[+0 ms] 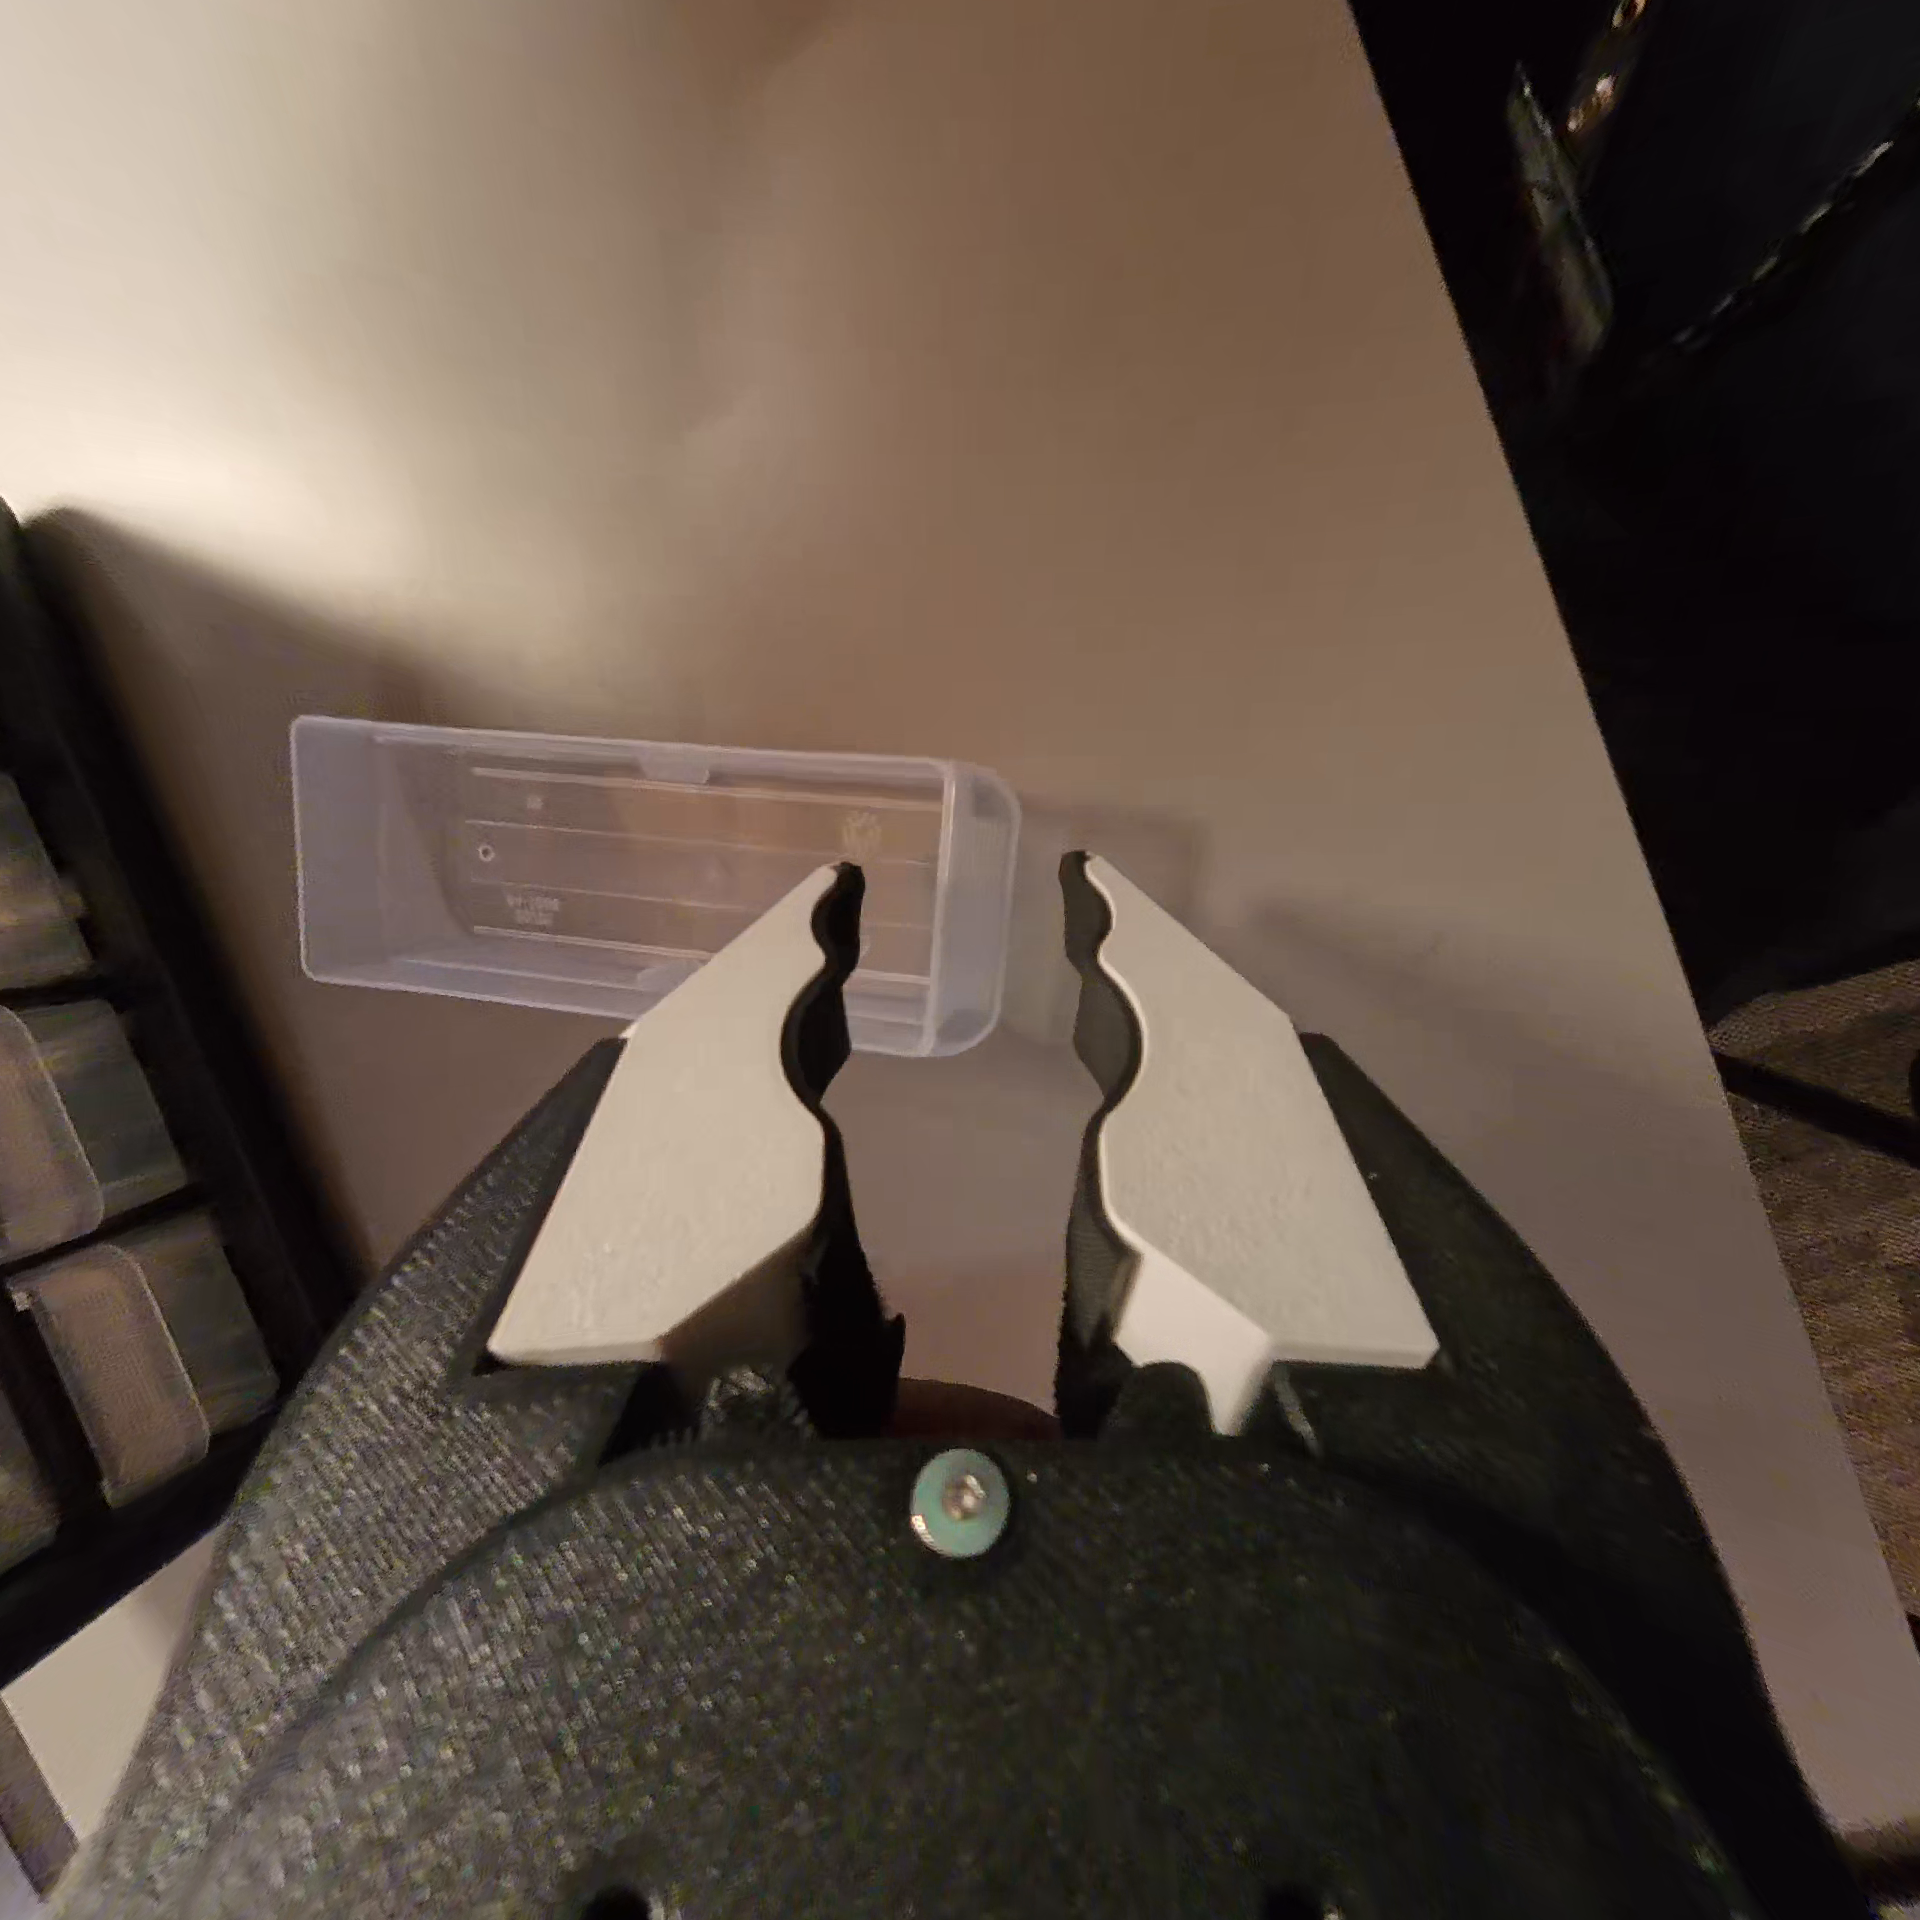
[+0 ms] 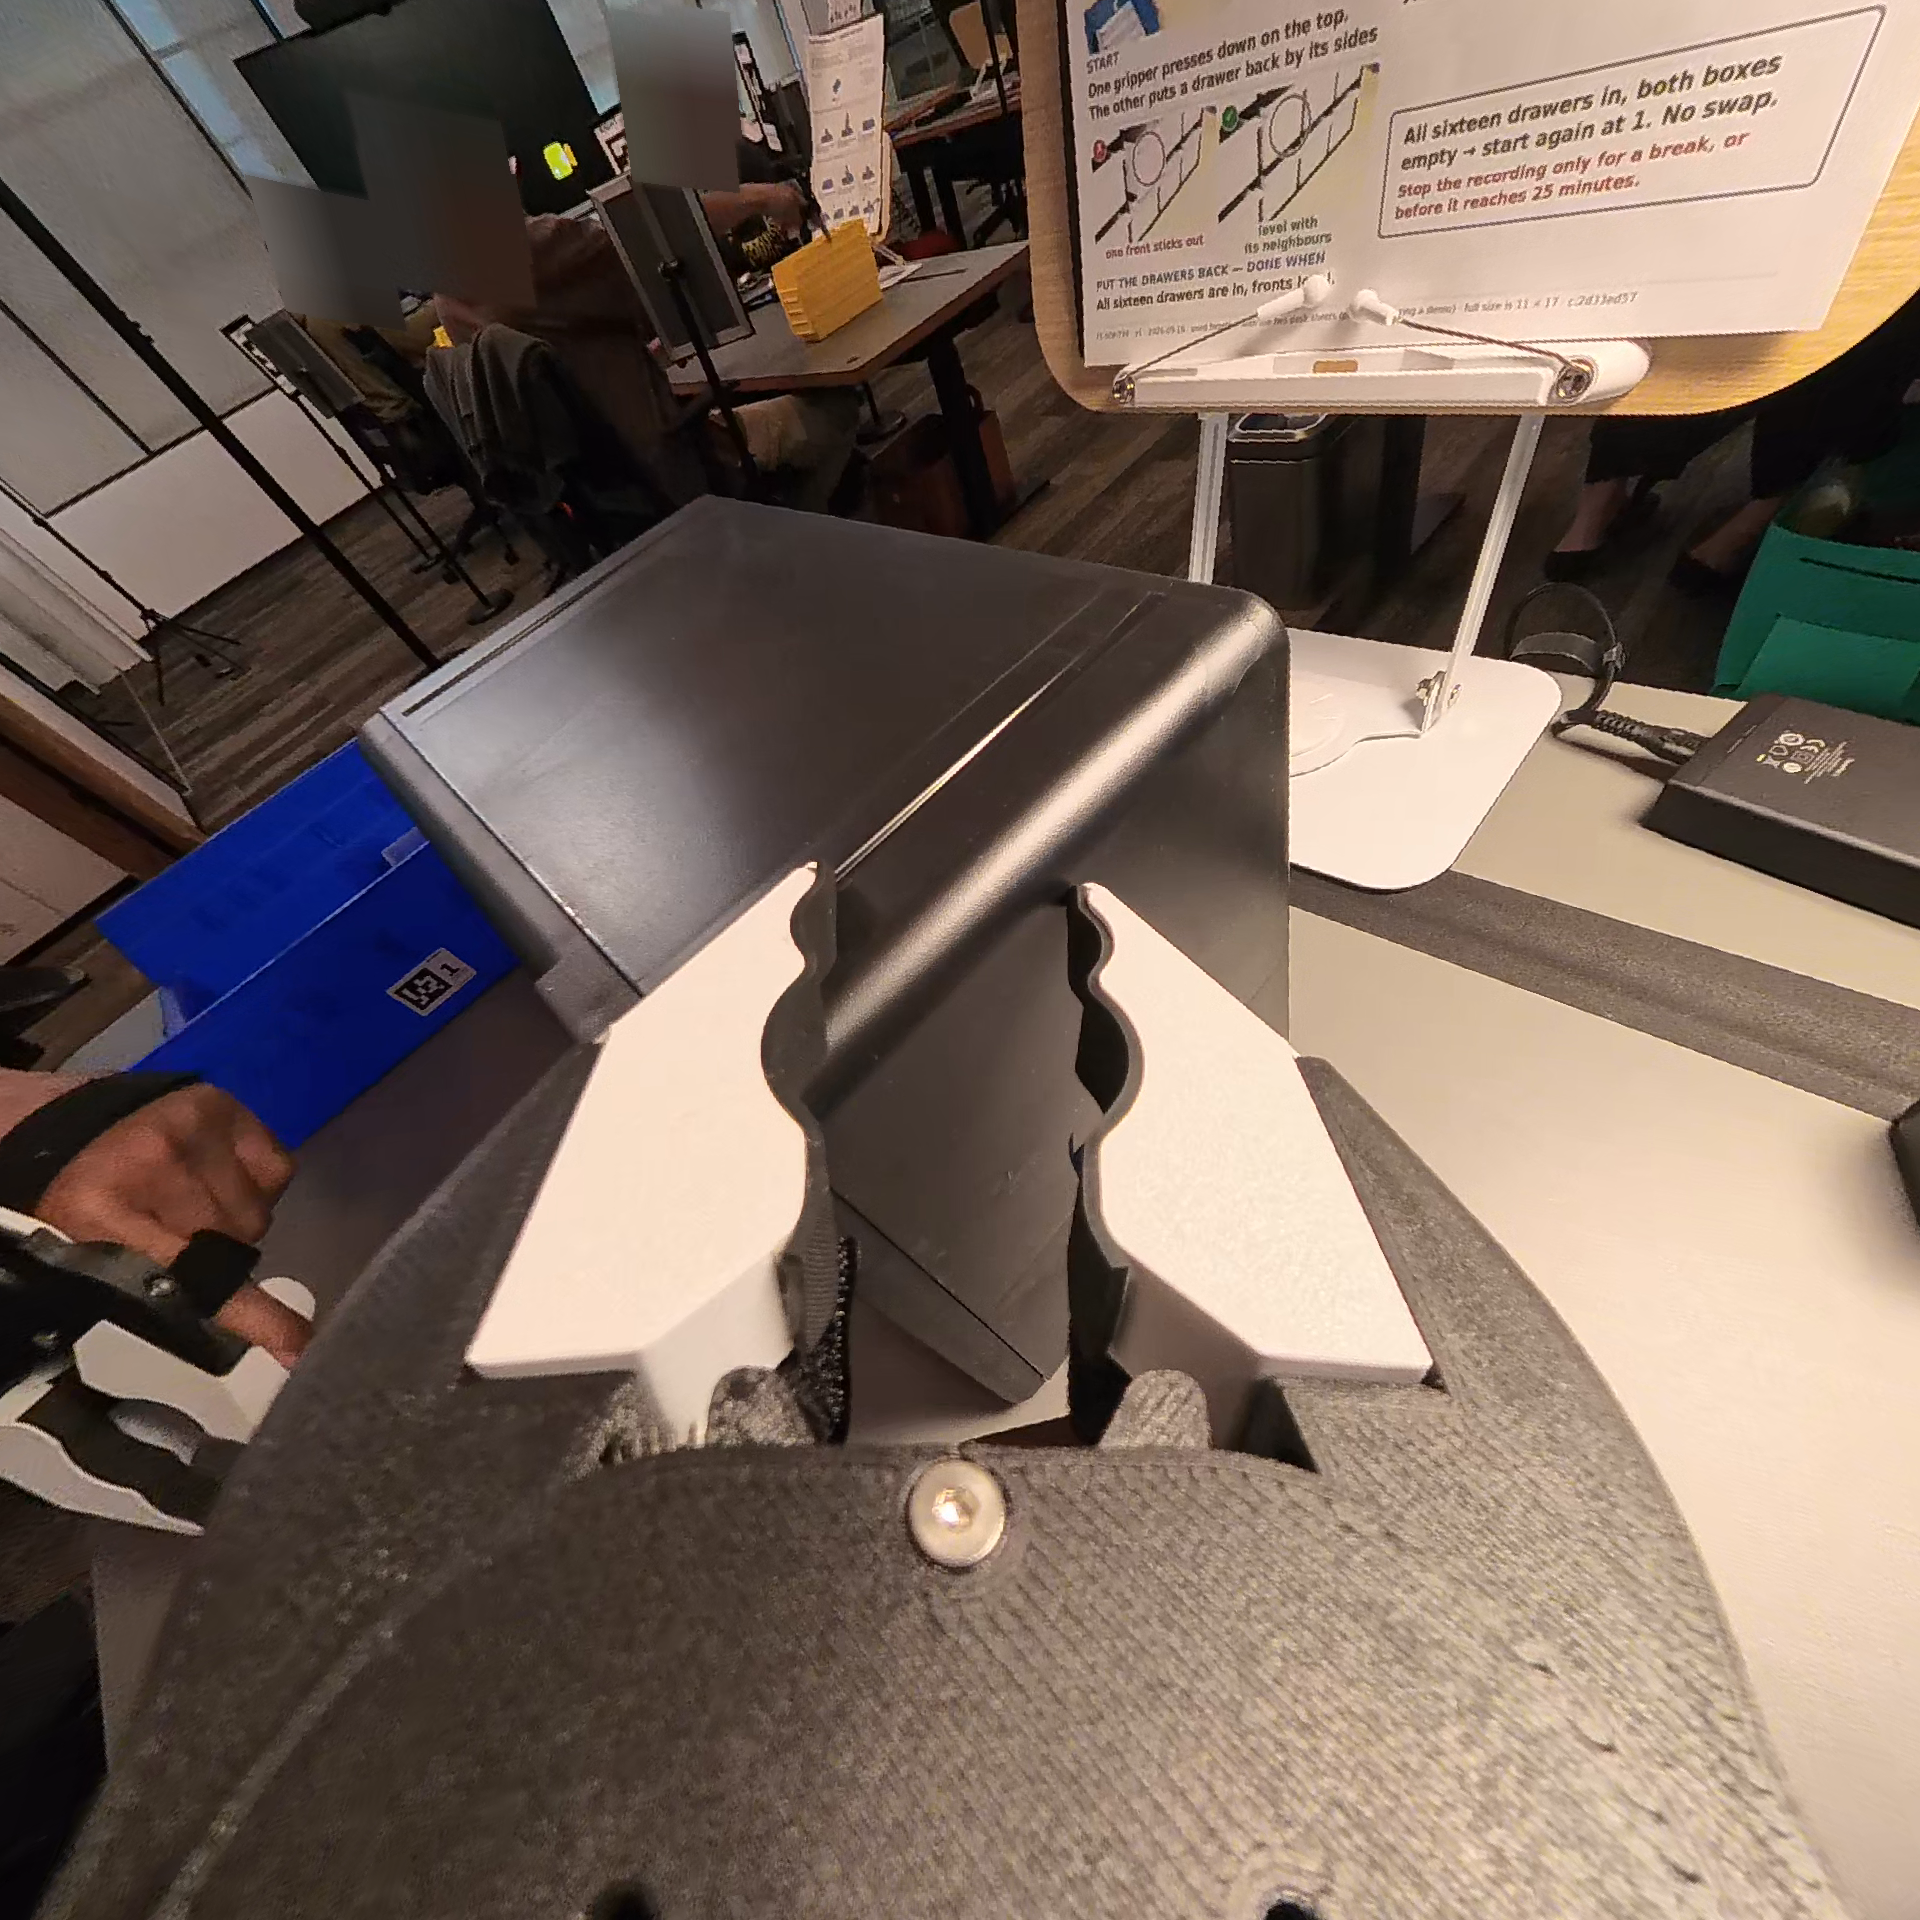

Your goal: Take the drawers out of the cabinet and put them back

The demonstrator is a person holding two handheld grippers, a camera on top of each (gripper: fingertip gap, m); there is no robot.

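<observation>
In the left wrist view a clear plastic drawer (image 1: pixel 582 883) lies on its own on the pale table (image 1: pixel 727 416), its handle end to the right. My left gripper (image 1: pixel 961 868) is open and empty, held above the drawer's right end without touching it. The black cabinet's front (image 1: pixel 73 1143), with several clear drawers in it, is at the left edge. In the right wrist view my right gripper (image 2: pixel 951 883) is open over the black cabinet's top (image 2: pixel 779 707). The cabinet's rounded right edge runs between the fingers, and the pads do not press on it. The left gripper (image 2: pixel 104 1434) shows at lower left, held by a hand.
A blue drawer cabinet (image 2: pixel 291 977) stands left of the black one. A white stand (image 2: pixel 1382 748) holding an instruction board is behind it. A flat black box (image 2: pixel 1787 800) lies at the right. A dark object (image 1: pixel 1714 520) stands past the table's right edge.
</observation>
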